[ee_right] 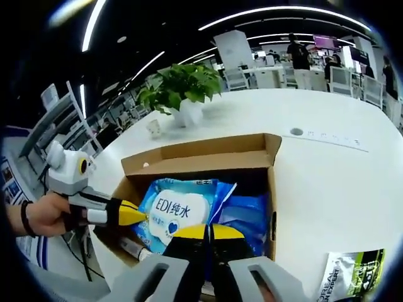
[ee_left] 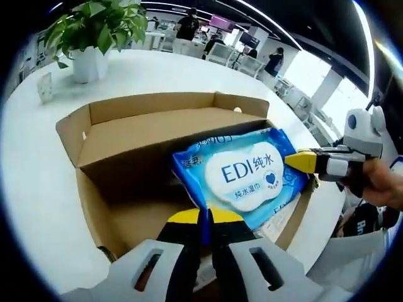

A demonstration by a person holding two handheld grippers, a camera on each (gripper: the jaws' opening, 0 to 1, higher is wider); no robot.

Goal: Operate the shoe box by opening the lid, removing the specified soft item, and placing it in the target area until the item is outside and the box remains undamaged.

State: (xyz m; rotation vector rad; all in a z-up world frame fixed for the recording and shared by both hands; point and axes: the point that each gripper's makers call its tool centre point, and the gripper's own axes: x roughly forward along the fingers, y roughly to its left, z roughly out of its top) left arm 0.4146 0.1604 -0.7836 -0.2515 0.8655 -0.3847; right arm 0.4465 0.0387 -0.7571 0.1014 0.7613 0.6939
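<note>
At centre frame in both views the blue wipes pack (ee_left: pixel 249 176) (ee_right: pixel 178 212) sits raised over the open box (ee_left: pixel 135 135) (ee_right: pixel 208 154) on the white table (ee_left: pixel 38 189) (ee_right: pixel 327 195). The left gripper (ee_left: pixel 206 219) (ee_right: pixel 135 215) and right gripper (ee_right: pixel 208 231) (ee_left: pixel 301 161) each pinch one edge. A plant (ee_left: pixel 94 28) (ee_right: pixel 179 88) stands beyond; a sachet (ee_right: pixel 349 270) lies lower right.

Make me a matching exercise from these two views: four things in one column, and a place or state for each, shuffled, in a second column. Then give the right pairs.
Things
1. wet wipes pack
2. cardboard box
3. potted plant
4. green sachet

Places or states
A. on the white table, beyond the box
B. lid flaps open
C. flat on the table, outside the box
D. pinched at two edges, partly in the box

Pairs: 1-D, 2-B, 3-A, 4-C
</note>
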